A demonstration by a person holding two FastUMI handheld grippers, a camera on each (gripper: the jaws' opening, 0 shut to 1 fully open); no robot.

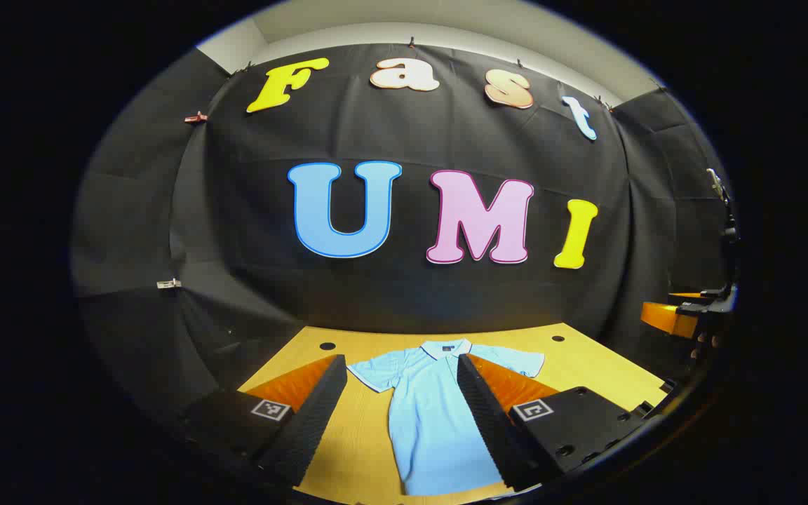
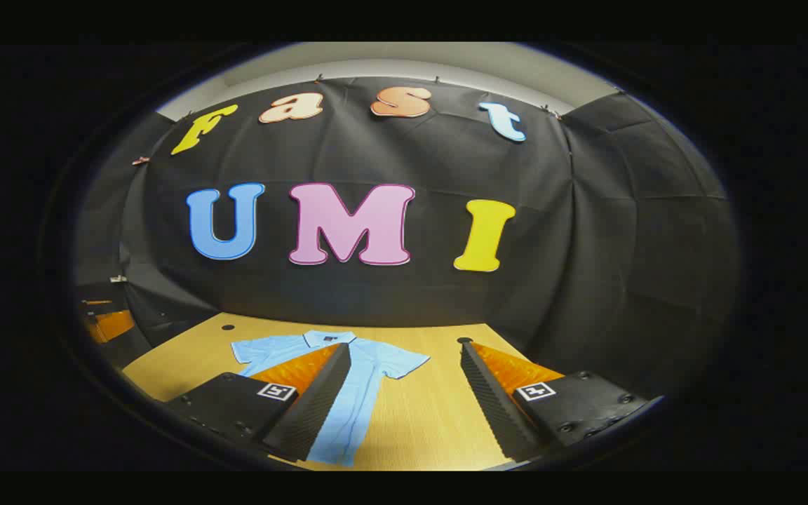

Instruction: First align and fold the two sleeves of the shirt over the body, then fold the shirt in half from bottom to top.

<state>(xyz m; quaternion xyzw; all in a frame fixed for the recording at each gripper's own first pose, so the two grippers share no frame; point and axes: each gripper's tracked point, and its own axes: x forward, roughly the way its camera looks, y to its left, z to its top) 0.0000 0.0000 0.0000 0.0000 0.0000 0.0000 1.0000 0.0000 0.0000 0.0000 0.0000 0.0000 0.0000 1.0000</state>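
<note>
**Shirt flat on desk, both grippers spread and holding nothing**

Shirt (image 1: 432,414) lying flat on wooden desk (image 1: 586,365), spread face up, collar toward far edge by booth wall, hem toward near edge. Pale blue fabric, polo cut: short sleeves, a folded collar (image 1: 445,347) with a lighter trim line, a short placket below it. Both sleeves out to the sides, unfolded, not yet laid over the body. Body smooth, with only faint creases running lengthwise. Hem straight across, close to near edge in left gripper view.

Left gripper (image 1: 400,375) held above near edge, released, fingers wide apart and gripping nothing. Seen between its fingers: shirt's middle, with left sleeve (image 1: 372,372) just inside one finger and right sleeve (image 1: 523,359) partly behind the other. No contact visible between fingers and cloth.

Right gripper (image 2: 404,361) likewise released, fingers well apart, nothing between them but bare desk. From right gripper view, shirt (image 2: 348,407) sits toward left part of desk, partly hidden behind the left-hand finger; collar (image 2: 330,338) toward far edge, one sleeve (image 2: 404,365) reaching into the gap between fingers.

Small dark round holes in desk near far corners (image 1: 327,346). At right edge of left gripper view, part of another gripper (image 1: 691,312) well apart from shirt, off beside desk; whether open or closed there cannot be told.
</note>
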